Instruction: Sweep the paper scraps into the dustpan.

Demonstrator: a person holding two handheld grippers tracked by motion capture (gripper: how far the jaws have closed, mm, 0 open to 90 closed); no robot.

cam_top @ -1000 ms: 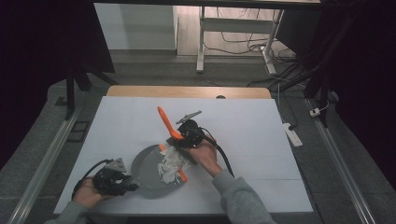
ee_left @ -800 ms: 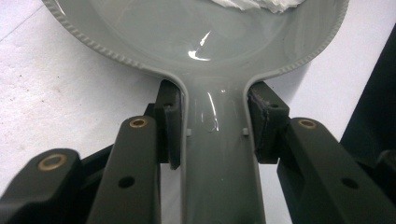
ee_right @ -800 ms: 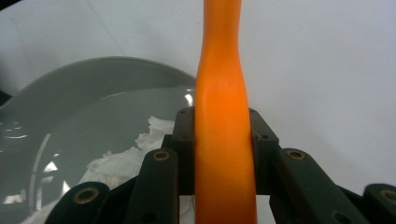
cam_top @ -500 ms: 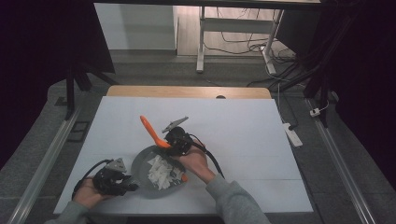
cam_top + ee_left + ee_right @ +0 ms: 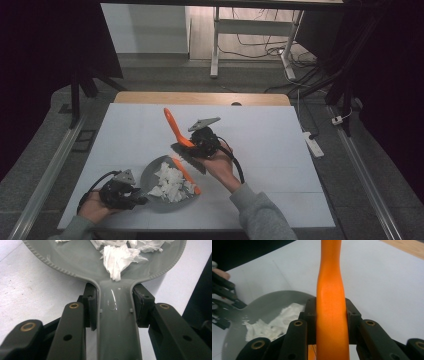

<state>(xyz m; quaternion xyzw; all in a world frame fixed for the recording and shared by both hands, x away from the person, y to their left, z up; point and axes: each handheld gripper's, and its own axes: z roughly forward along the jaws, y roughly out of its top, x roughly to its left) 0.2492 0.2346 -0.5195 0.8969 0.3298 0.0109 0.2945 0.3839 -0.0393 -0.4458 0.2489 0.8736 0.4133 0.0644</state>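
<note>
Your right gripper [image 5: 192,147] clamps the orange brush [image 5: 175,128] above the table, while your left gripper [image 5: 131,196] pins the grey dustpan [image 5: 150,175] flat by its handle — keeping the swept paper scraps [image 5: 170,184] inside.

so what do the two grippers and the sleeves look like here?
Both grippers are black, each with two jaws on linkage arms that carry brass-coloured pivot pins. The left gripper and the right gripper each have a grey three-cornered plate on top and trail a black cable. The person wears grey sleeves.
</note>
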